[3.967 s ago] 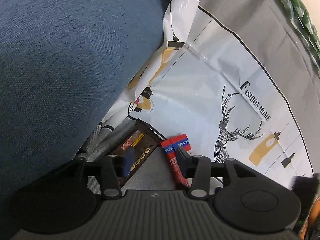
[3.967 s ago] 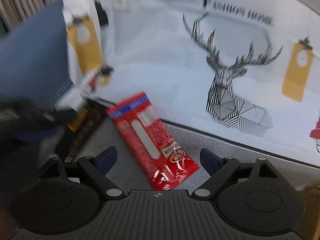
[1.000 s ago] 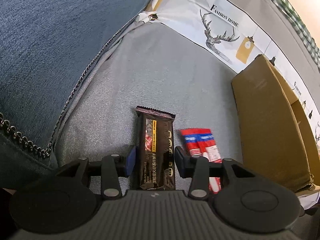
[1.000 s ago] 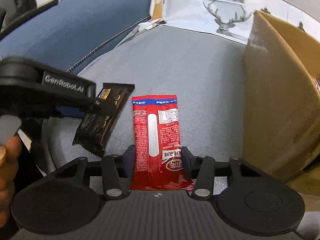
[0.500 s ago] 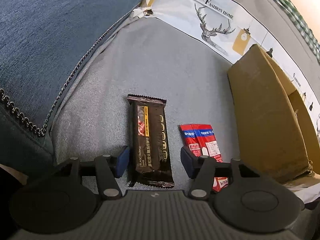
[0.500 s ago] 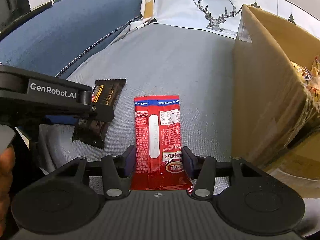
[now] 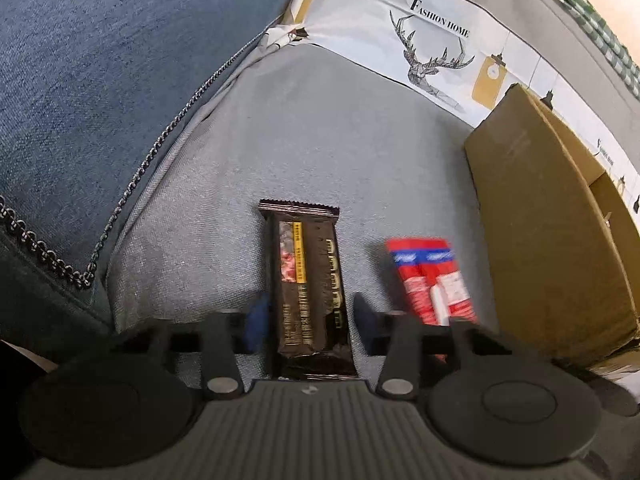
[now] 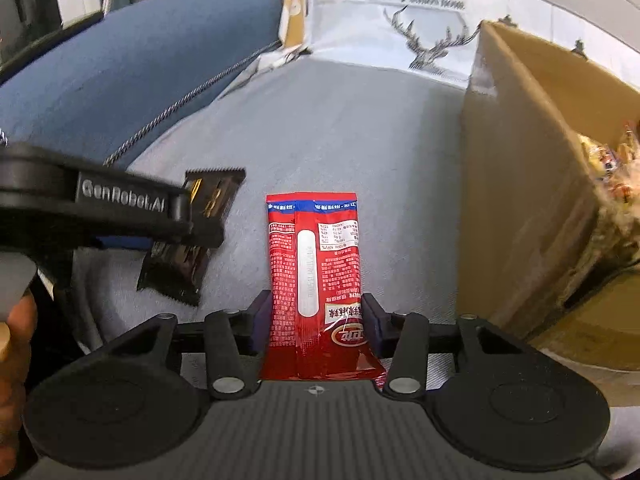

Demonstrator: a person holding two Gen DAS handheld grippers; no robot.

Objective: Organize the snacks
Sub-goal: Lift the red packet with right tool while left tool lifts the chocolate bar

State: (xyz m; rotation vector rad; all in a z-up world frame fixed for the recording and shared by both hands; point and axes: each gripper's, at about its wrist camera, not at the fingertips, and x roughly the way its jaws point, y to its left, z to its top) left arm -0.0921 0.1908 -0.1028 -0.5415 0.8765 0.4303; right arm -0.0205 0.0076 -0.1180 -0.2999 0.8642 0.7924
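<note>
My left gripper (image 7: 308,322) is shut on a dark brown snack bar (image 7: 310,280), held over the grey sofa seat (image 7: 320,128). The bar also shows in the right wrist view (image 8: 188,252), partly behind the left gripper's black body. My right gripper (image 8: 318,320) is shut on a red snack packet (image 8: 318,276), lengthwise between the fingers. The red packet shows in the left wrist view (image 7: 430,280), right of the brown bar.
An open cardboard box (image 8: 532,184) with several snacks inside stands on the right, also in the left wrist view (image 7: 540,240). A blue armrest (image 7: 100,80) rises on the left. A deer-print cloth (image 7: 432,44) covers the sofa back.
The left fingers have closed onto the brown bar, after standing wider half a second ago. The right gripper still holds the red packet and has shifted a little.
</note>
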